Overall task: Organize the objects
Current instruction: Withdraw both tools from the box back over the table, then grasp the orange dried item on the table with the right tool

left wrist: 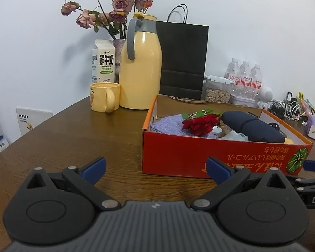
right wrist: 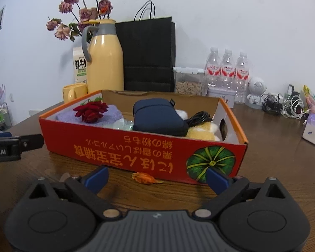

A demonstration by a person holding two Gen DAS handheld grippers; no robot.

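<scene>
Brown wooden table (left wrist: 73,138) against a white wall (left wrist: 252,21).

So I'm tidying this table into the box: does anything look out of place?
Yes: a small dried orange petal or leaf lies loose on the table, just in front of the red box, between the open right gripper fingers. Everything else looks settled.
</scene>
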